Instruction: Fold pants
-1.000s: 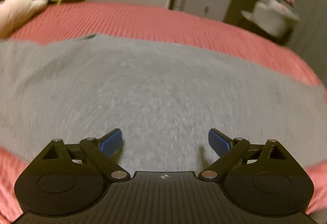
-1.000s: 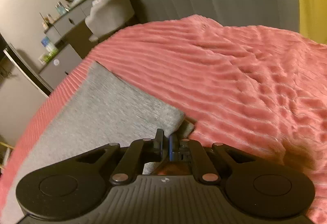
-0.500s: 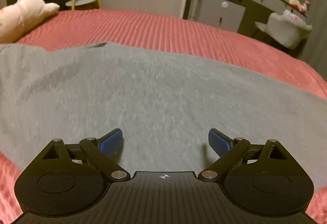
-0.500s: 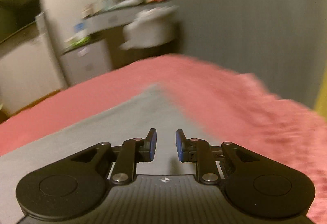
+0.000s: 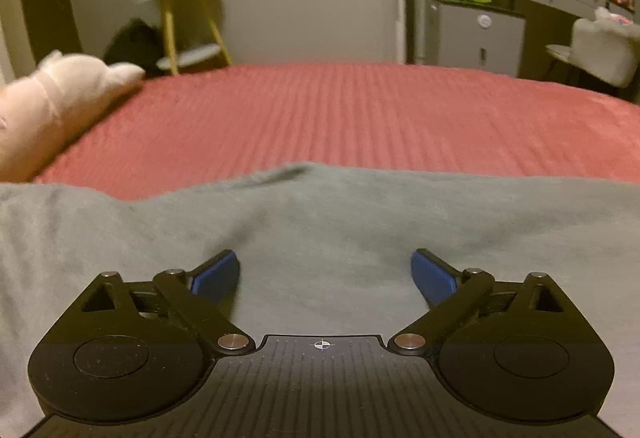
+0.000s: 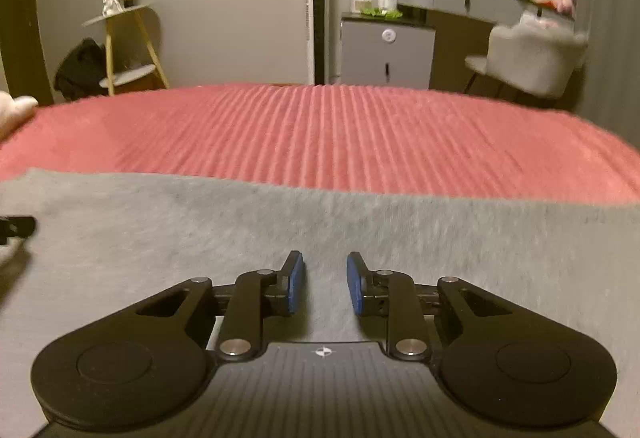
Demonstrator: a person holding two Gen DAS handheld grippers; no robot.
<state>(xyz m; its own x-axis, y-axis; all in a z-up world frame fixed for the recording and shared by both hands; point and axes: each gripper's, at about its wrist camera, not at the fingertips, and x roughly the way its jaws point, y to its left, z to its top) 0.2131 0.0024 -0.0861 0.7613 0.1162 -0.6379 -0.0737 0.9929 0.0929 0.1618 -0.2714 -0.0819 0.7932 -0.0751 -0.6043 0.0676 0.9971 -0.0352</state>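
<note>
The grey pants (image 5: 320,238) are laid flat across the near part of the bed (image 5: 360,118), on its ribbed red bedspread, with their far edge running roughly parallel to the bed's far edge. That edge is seen straight and smooth in the right wrist view; in the left wrist view it is slightly rumpled, with a small dark fold raised near the middle.

The left gripper (image 5: 325,270) is held low over the cloth with its blue fingers (image 5: 216,272) spread wide and nothing between them. The right gripper (image 6: 323,280) is likewise held above the cloth, its fingers (image 6: 295,280) parted by a narrower gap — released, with no fabric caught. Whether either is touching the cloth cannot be told.

The step in hand is judged to be a pause between folds: a fold seems to have been laid down, and a fresh hold has not yet been taken. For the next move, an edge or corner of the pants would need to be pinched by each gripper and carried over evenly, so that the layers are kept aligned and the rumple is not folded in.

A plush toy (image 5: 52,106) is seen at the bed's far left corner — well apart from the pants.
</note>
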